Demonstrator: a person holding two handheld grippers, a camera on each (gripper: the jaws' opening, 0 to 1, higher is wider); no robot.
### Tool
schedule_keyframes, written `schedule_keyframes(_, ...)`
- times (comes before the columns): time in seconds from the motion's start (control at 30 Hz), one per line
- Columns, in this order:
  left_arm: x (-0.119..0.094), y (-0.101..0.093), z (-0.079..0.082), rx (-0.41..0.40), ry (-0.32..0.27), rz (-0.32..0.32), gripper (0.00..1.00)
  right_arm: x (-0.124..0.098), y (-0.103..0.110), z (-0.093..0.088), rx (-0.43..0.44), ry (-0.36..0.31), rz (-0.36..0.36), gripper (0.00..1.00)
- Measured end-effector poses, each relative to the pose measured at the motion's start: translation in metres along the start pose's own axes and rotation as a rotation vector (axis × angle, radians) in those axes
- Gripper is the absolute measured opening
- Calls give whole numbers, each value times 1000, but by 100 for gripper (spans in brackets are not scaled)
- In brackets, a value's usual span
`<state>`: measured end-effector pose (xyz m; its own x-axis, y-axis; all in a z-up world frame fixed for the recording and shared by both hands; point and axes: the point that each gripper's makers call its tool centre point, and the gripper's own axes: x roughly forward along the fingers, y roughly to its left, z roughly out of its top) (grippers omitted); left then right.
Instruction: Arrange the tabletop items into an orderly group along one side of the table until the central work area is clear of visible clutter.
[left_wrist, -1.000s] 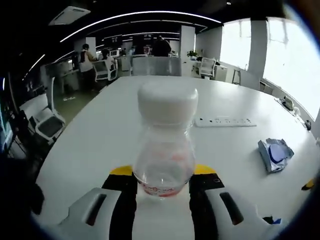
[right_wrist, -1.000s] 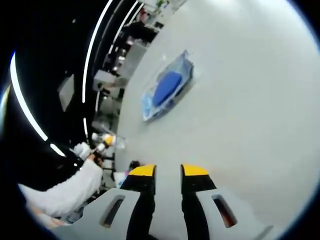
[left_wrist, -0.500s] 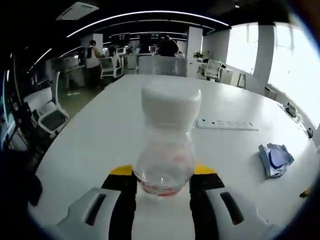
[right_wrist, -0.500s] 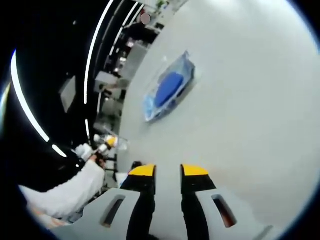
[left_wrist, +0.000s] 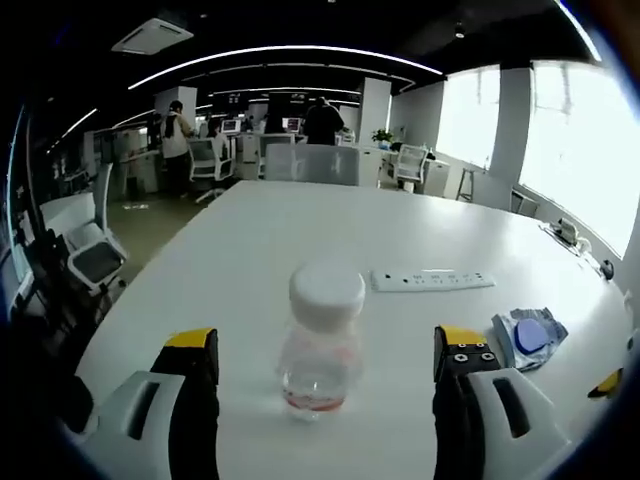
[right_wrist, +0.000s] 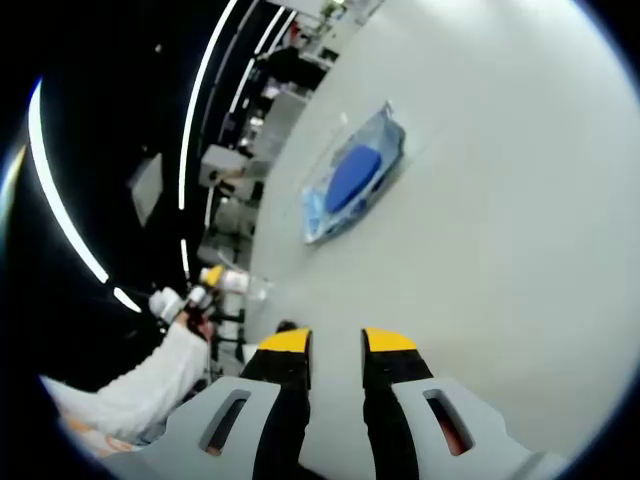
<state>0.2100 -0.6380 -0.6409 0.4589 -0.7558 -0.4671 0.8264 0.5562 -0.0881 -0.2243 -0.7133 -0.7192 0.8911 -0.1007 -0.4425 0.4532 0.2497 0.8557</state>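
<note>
A small clear bottle (left_wrist: 322, 345) with a white cap and a little red liquid stands upright on the white table (left_wrist: 240, 250). My left gripper (left_wrist: 325, 342) is open wide, its yellow-tipped jaws well apart on either side of the bottle and touching nothing. A blue packet (left_wrist: 527, 337) lies to the right. In the right gripper view the same blue packet (right_wrist: 352, 180) lies ahead on the table, beyond my right gripper (right_wrist: 337, 342), whose jaws stand close together with nothing between them. The left gripper (right_wrist: 212, 278) shows at the left, held by a white-sleeved arm (right_wrist: 130, 400).
A white power strip (left_wrist: 432, 280) lies behind the bottle, right of centre. Office chairs (left_wrist: 95, 250) stand along the table's left edge, and people stand at desks far back. A yellow tip (left_wrist: 603, 383) shows at the right edge.
My left gripper has let go of the bottle, opened wide and drawn back; the bottle now stands free on the table. The right gripper's jaws are unchanged; its view shifted slightly.
</note>
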Motion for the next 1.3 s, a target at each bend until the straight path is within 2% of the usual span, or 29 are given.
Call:
schedule_keyframes(0.17, -22, 0, 1, -40, -10, 3, 92, -11, 2, -6, 16, -19, 18, 17)
schedule_keyframes(0.37, -54, -3, -4, -40, -14, -1, 90, -24, -2, -15, 47, -54, 23, 17)
schedule_keyframes(0.57, -82, 0, -19, -49, -10, -5, 88, -37, 3, -19, 52, -103, 37, 17)
schedule_keyframes(0.73, -101, 2, -42, -64, 16, -4, 85, -44, 2, -36, 75, -124, 41, 16)
schedule_keyframes(0.9, -112, 4, -60, -61, 54, -15, 84, -49, 2, -38, 80, -157, 35, 16)
schedule_keyframes(1.0, -114, 3, -63, -58, 67, -22, 83, -52, 3, -42, 69, -166, 36, 15)
schedule_keyframes(1.2, -113, -10, -61, -52, 70, -54, 81, -59, 3, -40, 5, -177, 7, 16)
schedule_keyframes(1.3, -112, -19, -65, -27, 83, -75, 80, -63, 0, -32, -176, -176, -63, 15)
